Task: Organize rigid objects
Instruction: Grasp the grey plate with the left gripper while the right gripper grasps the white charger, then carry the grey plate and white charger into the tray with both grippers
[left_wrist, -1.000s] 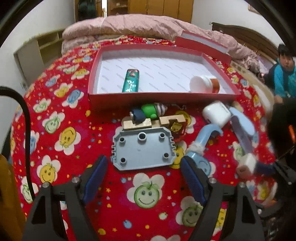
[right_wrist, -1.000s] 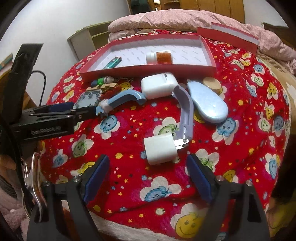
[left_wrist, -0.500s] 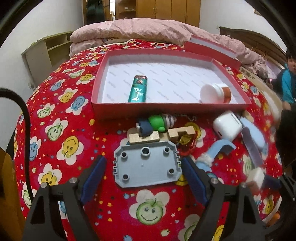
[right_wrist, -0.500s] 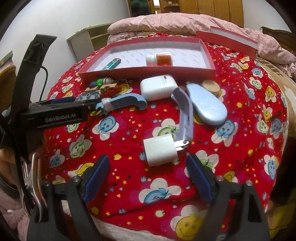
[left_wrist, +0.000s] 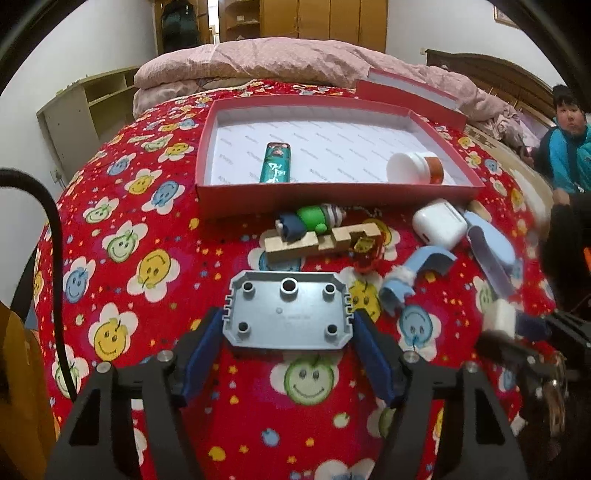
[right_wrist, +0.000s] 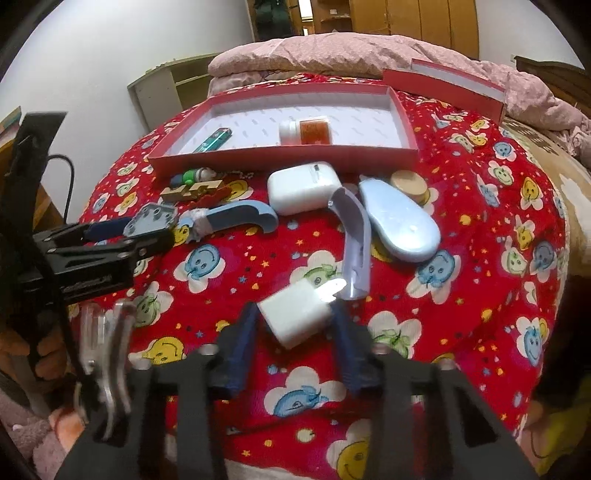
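Observation:
A grey plastic plate (left_wrist: 286, 314) with round holes lies on the red smiley bedspread, between the blue pads of my left gripper (left_wrist: 286, 323). Its jaws are closing and the pads touch the plate's two short sides. From the right wrist view the same left gripper (right_wrist: 147, 232) shows side-on with the plate (right_wrist: 151, 219) in it. My right gripper (right_wrist: 295, 319) is closing on a white charger cube (right_wrist: 295, 314), with both pads against it and the cube tilted. The red box (left_wrist: 332, 194) behind holds a green lighter (left_wrist: 275, 168) and a white jar (left_wrist: 412, 168).
Loose on the bedspread are a toy figure (left_wrist: 310, 221), wooden blocks (left_wrist: 295, 247), a white case (right_wrist: 303, 186), a blue curved handle (right_wrist: 236, 219), a lilac curved piece (right_wrist: 354, 240), a pale blue oval (right_wrist: 399, 221) and a wooden lid (right_wrist: 408, 182). The box lid (right_wrist: 443, 85) leans behind. A person (left_wrist: 565, 147) sits at the right.
My left gripper has slid forward around the grey plate and narrowed onto it. The right gripper's jaws have come together on the white charger, which has tilted.

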